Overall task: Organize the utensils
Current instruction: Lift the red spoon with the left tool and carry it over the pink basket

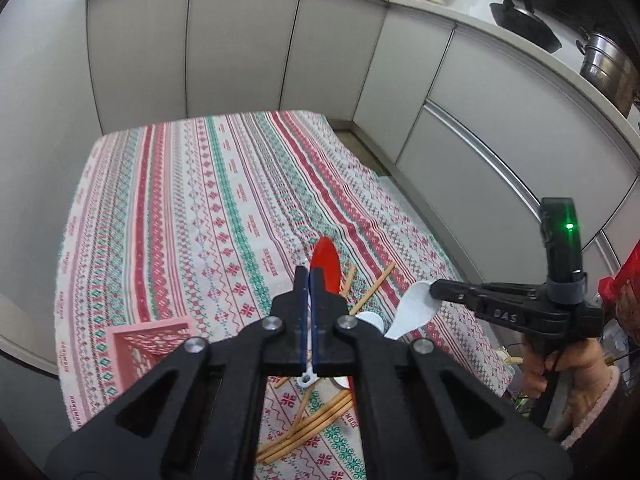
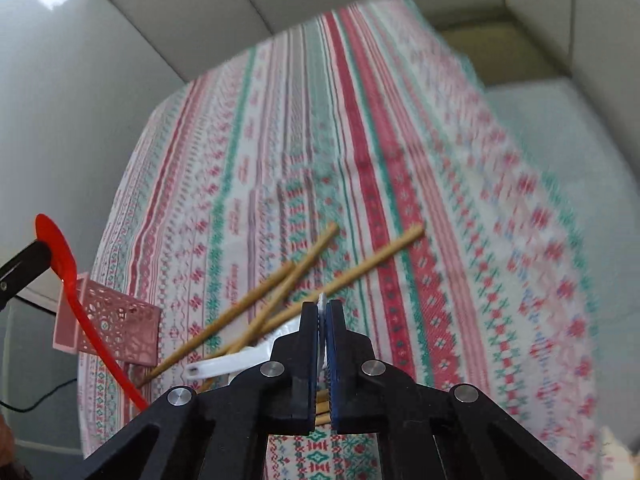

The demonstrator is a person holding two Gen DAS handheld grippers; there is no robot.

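My left claw [image 1: 309, 276] grips the red spoon [image 1: 326, 258]; my right claw [image 2: 323, 308] pinches the white spoon [image 1: 416, 310] above the table [image 1: 180, 200].

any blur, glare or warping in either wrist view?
Left wrist: sharp; fisheye bows the cabinets; black corners.
Right wrist: motion blur smears the tablecloth, worst at right; chopsticks soft; window glare on the wall top left; right gripper stays crisp.

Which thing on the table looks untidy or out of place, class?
The wooden chopsticks lie scattered and crossed over one another on the tablecloth, pointing different ways, instead of sitting together in the pink basket beside them.
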